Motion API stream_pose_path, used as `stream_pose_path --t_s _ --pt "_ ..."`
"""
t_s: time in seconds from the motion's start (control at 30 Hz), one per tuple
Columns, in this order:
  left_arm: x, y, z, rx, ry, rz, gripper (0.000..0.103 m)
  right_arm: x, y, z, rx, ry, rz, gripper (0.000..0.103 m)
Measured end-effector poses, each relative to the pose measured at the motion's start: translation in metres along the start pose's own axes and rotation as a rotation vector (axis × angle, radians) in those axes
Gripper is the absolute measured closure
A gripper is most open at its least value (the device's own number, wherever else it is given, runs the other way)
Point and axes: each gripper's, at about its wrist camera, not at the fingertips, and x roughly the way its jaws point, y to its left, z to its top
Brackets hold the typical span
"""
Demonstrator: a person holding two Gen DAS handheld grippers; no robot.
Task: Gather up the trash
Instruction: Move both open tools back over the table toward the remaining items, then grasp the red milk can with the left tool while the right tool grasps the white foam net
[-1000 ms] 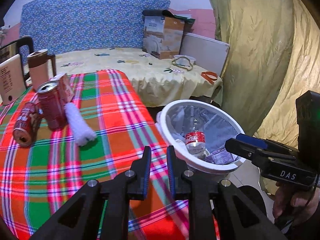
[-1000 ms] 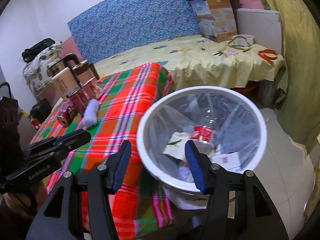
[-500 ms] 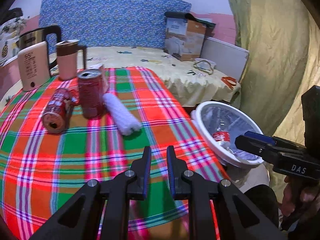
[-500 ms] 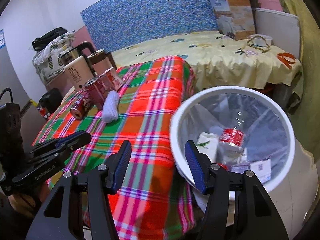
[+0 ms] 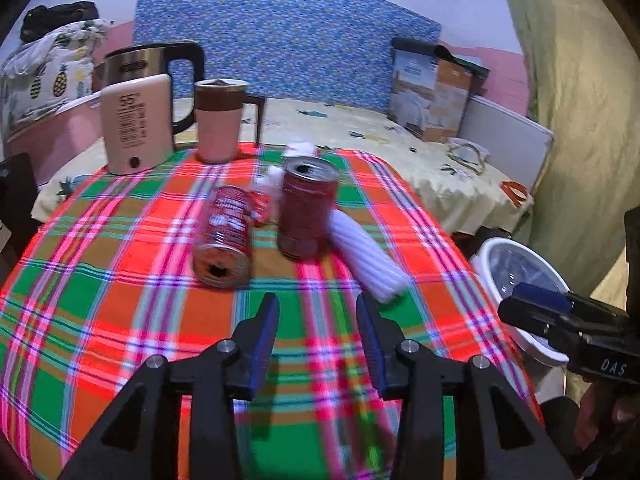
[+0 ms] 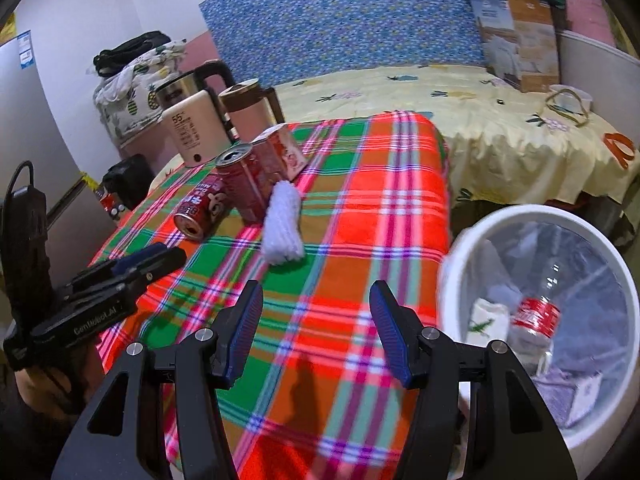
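On the plaid tablecloth (image 5: 120, 280) an upright red can (image 5: 306, 212), a red can on its side (image 5: 224, 236), a white ribbed roll (image 5: 366, 260) and a small red-and-white carton (image 6: 282, 152) lie together. My left gripper (image 5: 318, 320) is open and empty, a short way in front of the cans. My right gripper (image 6: 316, 312) is open and empty over the table's near right part. The white trash bin (image 6: 472, 248) beside the table holds a plastic bottle (image 6: 532, 328) and paper scraps.
A beige kettle (image 5: 136, 120) and a pink jug (image 5: 218, 120) stand at the table's far edge. Behind is a bed with a yellow sheet (image 6: 480, 120) and a cardboard box (image 6: 520, 36). A yellow curtain (image 5: 580, 120) hangs at the right.
My left gripper has opened from shut and swung left from the bin toward the cans. My right gripper has also turned left, away from the bin, and stays open.
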Motion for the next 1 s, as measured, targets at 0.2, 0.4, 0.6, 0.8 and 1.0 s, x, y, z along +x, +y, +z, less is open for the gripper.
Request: stream_pose_path --t_s 0.2,0.4,0.6,0.8,1.0 --pt "0.011 0.025 0.013 -0.024 -0.011 0.046 0.050 0.014 0.015 0.011 -0.032 0.008 0.024 0.046" --pt "0.033 0.039 0.025 -0.031 0.011 0.057 0.049 0.030 0.024 0.021 -0.053 0.019 0.021 0.046" --pt "0.052 0.050 0.033 -0.057 0.032 0.065 0.048 0.043 0.033 0.031 -0.085 0.024 0.031 0.046" --pt "0.064 0.057 0.033 -0.083 0.059 0.057 0.048 0.065 0.038 0.036 -0.115 0.054 0.011 0.046" --pt "0.070 0.058 0.033 -0.088 0.064 0.037 0.048 0.086 0.032 0.037 -0.088 0.110 -0.017 0.046"
